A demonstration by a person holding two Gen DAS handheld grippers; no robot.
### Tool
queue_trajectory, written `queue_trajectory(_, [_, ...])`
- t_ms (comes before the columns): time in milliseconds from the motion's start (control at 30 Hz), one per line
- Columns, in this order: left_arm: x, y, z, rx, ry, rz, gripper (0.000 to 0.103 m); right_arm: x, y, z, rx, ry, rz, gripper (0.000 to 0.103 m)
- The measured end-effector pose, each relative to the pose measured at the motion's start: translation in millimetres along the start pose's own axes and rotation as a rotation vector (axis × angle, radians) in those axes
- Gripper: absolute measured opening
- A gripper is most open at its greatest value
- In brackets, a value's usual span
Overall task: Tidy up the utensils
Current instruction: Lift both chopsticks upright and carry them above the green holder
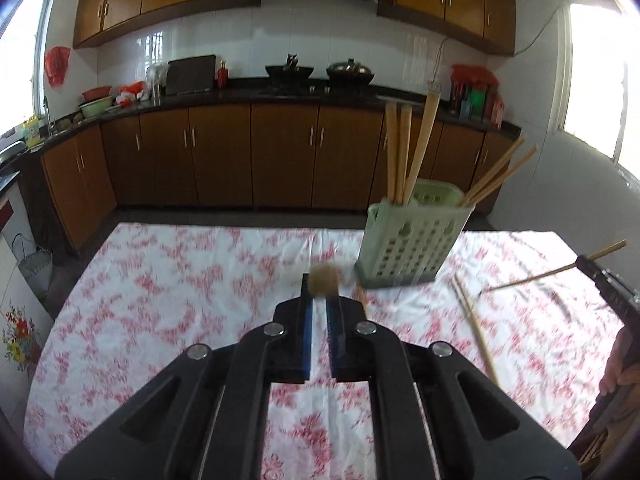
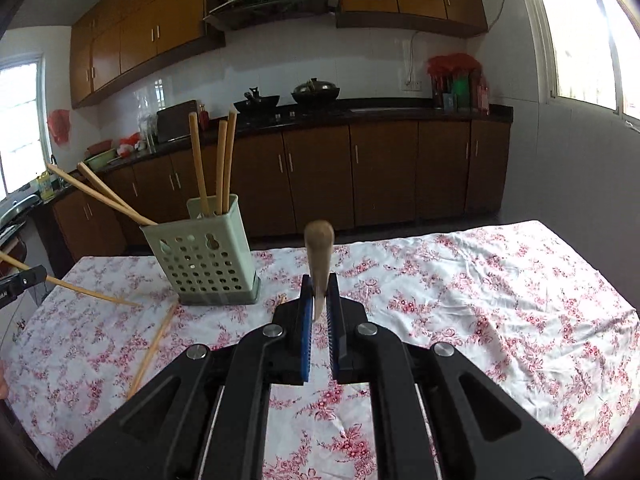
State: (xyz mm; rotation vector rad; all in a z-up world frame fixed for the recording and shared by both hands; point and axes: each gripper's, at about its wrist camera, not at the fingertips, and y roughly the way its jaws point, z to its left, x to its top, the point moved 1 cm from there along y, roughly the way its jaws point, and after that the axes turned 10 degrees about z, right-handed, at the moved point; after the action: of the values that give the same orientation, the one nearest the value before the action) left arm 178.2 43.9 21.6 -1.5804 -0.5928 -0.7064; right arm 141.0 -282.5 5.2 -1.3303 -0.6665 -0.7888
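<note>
A pale green perforated utensil holder (image 1: 412,236) stands on the floral tablecloth, with several wooden handles and chopsticks in it; it also shows in the right wrist view (image 2: 206,256). My left gripper (image 1: 320,292) is shut on a wooden chopstick, seen end-on as a blurred stub (image 1: 324,278), left of the holder. My right gripper (image 2: 319,294) is shut on a wooden utensil handle (image 2: 319,252) that points up and forward, right of the holder. A loose chopstick (image 1: 476,328) lies on the cloth near the holder, also in the right wrist view (image 2: 154,350).
The other gripper (image 1: 612,288) shows at the right edge with a chopstick (image 1: 540,276) through it; in the right wrist view it is at the left edge (image 2: 20,280). The table (image 2: 500,300) is covered by a floral cloth. Kitchen cabinets stand behind.
</note>
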Motion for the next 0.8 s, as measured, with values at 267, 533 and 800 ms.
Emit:
queue_trajectory(267, [30.9, -30.7, -17.5, -0.072, 0.064, -0.039, 0.008, 32.9, -27.0, 14.6, 0.089, -0.002, -0.071, 0.008])
queue_trajectory(533, [63.6, -71.4, -47.2, -0.168, 0.128, -0.128, 0.008, 84.9, -75.0, 44.2, 0.244, -0.023, -0.242, 0.008])
queue_trajectory(800, [115.5, -51.5, -78.4, -0.146, 0.159, -0.152, 0.008, 120.2, -40.4, 80.3, 0.21, -0.067, -0.307, 0.008])
